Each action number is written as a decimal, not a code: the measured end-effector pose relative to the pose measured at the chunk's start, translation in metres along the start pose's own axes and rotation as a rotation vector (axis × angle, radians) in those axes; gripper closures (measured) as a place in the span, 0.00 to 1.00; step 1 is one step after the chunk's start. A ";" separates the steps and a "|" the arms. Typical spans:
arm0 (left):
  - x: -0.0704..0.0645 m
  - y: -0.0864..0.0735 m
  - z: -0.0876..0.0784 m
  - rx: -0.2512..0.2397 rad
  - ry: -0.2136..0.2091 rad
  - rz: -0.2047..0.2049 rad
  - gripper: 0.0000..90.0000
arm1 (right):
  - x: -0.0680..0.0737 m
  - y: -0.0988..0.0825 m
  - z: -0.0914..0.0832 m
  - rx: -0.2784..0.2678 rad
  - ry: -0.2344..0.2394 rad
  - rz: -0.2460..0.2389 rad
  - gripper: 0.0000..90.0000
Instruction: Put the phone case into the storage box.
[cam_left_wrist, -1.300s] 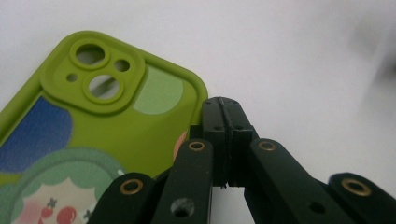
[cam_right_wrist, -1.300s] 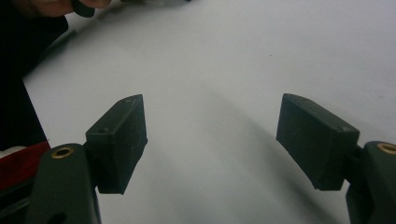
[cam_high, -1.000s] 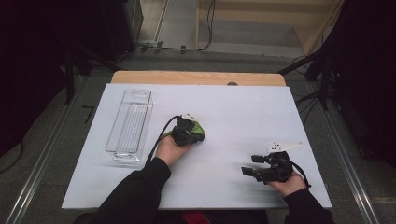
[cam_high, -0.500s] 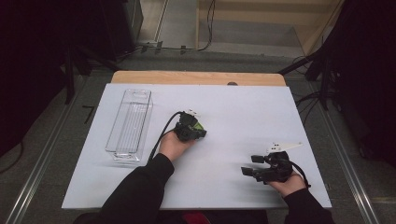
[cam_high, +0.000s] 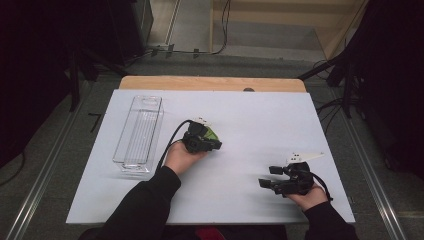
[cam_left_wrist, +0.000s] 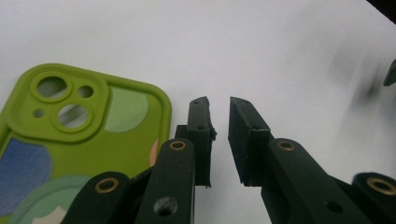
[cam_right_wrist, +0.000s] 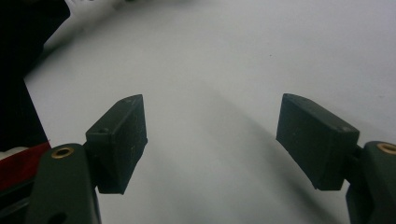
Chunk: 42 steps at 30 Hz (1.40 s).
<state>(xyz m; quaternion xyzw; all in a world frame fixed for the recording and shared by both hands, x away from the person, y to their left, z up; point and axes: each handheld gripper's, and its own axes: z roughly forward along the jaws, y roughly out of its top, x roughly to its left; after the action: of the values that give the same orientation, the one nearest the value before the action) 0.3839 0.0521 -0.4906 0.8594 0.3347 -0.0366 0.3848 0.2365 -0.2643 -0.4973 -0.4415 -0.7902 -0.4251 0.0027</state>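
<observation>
A green phone case (cam_left_wrist: 88, 135) with camera cut-outs and a coloured print lies flat on the white table top; in the high view the phone case (cam_high: 213, 134) peeks out beside my left hand. My left gripper (cam_left_wrist: 219, 100) sits just to its right. Its jaws have just been opening and stand a narrow gap apart with nothing between them. In the high view the left gripper (cam_high: 202, 141) rests at the table's middle. My right gripper (cam_right_wrist: 212, 98) is wide open over bare table, nothing in it; the right gripper (cam_high: 267, 176) is at the front right.
A clear plastic tray (cam_high: 150, 101) stands lengthwise at the left of the white table sheet (cam_high: 260, 115). A wooden strip (cam_high: 210, 83) runs along the far edge. Dark floor, rails and cables surround the table.
The left hand has shifted very slightly over the phone case. The right hand and gripper have stayed in place.
</observation>
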 end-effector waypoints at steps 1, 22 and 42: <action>0.001 -0.001 -0.001 0.002 -0.005 -0.006 0.88 | 0.000 0.000 0.000 0.000 -0.001 0.001 0.25; -0.013 -0.022 -0.050 -0.050 -0.073 0.048 0.37 | -0.001 0.000 0.000 -0.004 0.016 -0.004 0.25; -0.023 -0.065 -0.085 -0.106 -0.071 0.112 0.34 | 0.000 0.001 0.000 -0.014 0.029 0.006 0.25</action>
<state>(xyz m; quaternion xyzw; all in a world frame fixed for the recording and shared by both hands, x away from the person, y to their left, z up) 0.3098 0.1292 -0.4650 0.8534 0.2737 -0.0277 0.4427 0.2371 -0.2639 -0.4969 -0.4376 -0.7858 -0.4369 0.0126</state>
